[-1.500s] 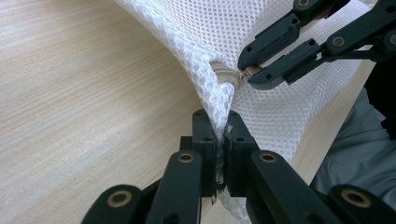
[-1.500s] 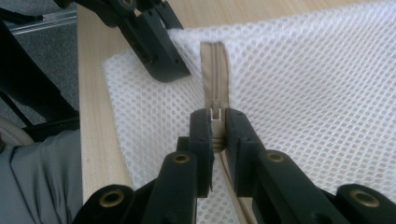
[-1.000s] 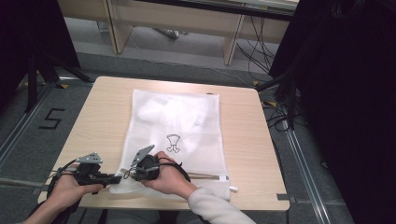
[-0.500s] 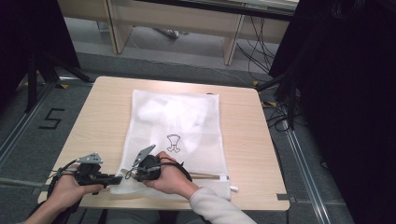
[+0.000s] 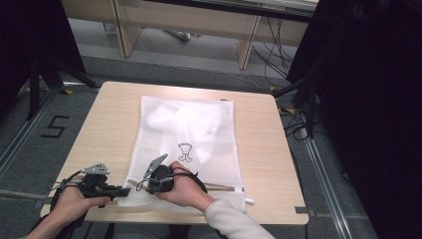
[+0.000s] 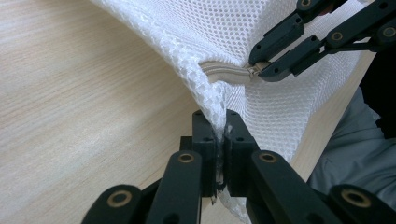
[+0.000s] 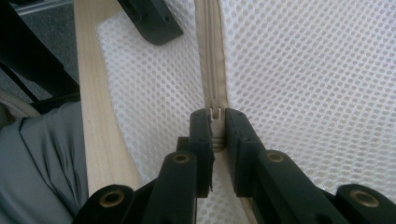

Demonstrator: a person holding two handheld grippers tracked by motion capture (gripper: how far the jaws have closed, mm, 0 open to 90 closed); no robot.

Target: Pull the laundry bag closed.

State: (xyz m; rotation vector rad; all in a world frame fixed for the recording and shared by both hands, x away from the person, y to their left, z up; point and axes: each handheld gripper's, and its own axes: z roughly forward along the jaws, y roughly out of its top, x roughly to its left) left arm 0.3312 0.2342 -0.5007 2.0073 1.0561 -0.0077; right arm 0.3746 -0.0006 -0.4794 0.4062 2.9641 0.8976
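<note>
Both tongs clamped, jaws narrow. Left gripper point(image 6: 216, 135) pinches the near left corner of the white mesh zippered laundry bag point(image 5: 186, 142), mesh bunched between its pads and lifted slightly off the light wooden table point(image 5: 114, 124). Right gripper point(image 7: 215, 128) is closed on the small metal zipper pull point(image 7: 215, 114), which sits at the left end of the beige zipper tape point(image 7: 211, 56). Bag lies flat mid-table, something white and soft inside at its far end, small black printed figure point(image 5: 184, 152) at its centre. Key relation: zipper's long axis runs along the bag's near edge, parallel to the table's front edge, stretching rightward away from the right gripper toward the bag's right corner. Left gripper just beside the right, on the anchoring side. Judgement: the pull probably travels rightward along the tape while the left holds the corner taut.
</note>
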